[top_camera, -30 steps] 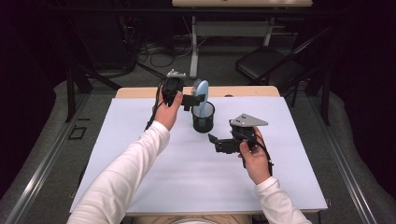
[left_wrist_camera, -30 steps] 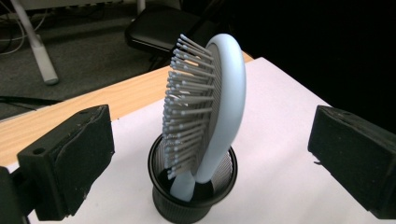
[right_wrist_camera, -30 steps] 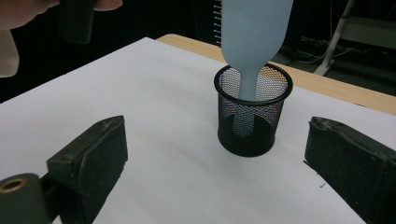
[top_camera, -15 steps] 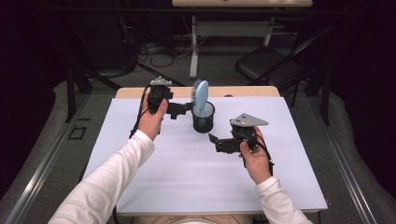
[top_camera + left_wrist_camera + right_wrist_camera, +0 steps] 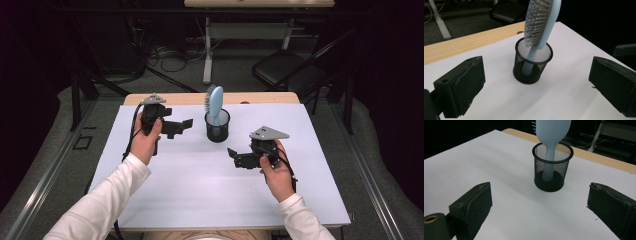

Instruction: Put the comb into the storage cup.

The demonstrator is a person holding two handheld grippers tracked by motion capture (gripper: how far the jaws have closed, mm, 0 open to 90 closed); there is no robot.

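Nothing to read here: no lettering, label, brand or number shows on the blue hairbrush (image 5: 541, 27), on the black mesh cup (image 5: 533, 65) holding it, or on the white table cover (image 5: 200, 185) around that cup.

A pale blue hairbrush (image 5: 541, 27) (grey-white bristles) is seen in a black mesh cup (image 5: 532, 63), set on a white sheet (image 5: 200, 185) over a tan wooden table (image 5: 260, 98).
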